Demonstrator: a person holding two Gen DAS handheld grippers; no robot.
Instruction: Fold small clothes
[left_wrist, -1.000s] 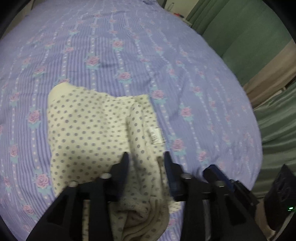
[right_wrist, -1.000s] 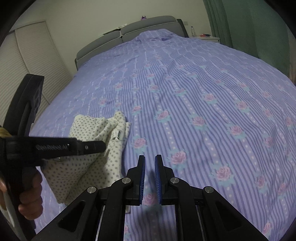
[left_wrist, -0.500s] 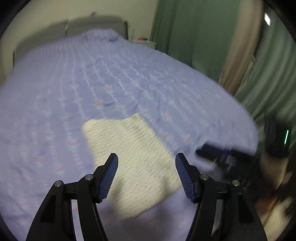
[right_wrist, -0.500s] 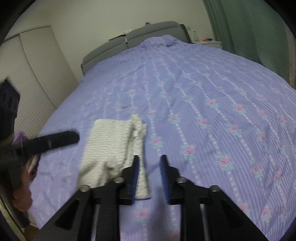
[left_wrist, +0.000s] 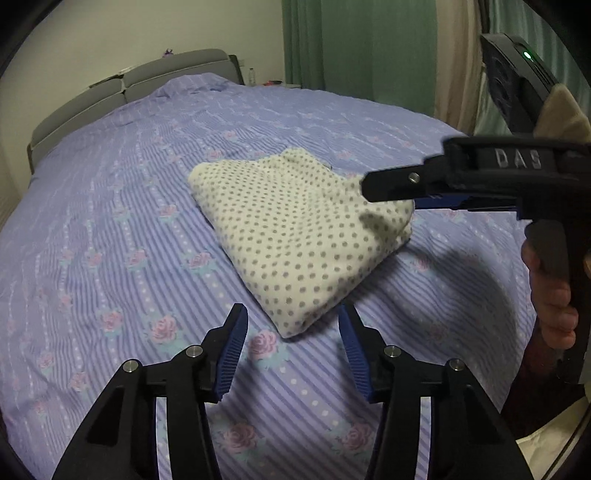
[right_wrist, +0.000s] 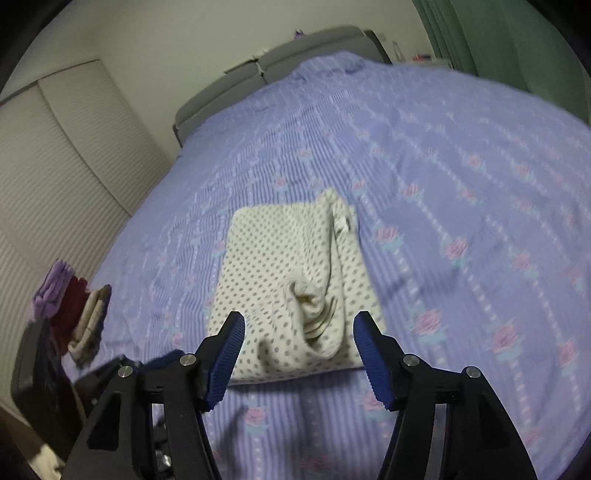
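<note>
Your left gripper (left_wrist: 291, 343) is above the bed (left_wrist: 110, 221), and its fingers (left_wrist: 232, 350) are about half open with nothing between them; they have just been closing a little. The folded garment (left_wrist: 295, 236), cream with grey dots, lies flat on the purple flowered bedcover, just ahead of these fingers and not touching them.

Your right gripper (right_wrist: 299, 354) has its fingers (right_wrist: 225, 358) well apart, and they have just been opening. The near edge of the garment (right_wrist: 280, 266) shows between them, but the blue pads do not press on it. In the left view, the tip of the right gripper (left_wrist: 391, 188) is at the far right edge of the garment, and your hand (left_wrist: 550, 295) holds its handle.

At the left edge of the bed you have a small pile of folded clothes (right_wrist: 74, 314) in purple, red and beige.
</note>
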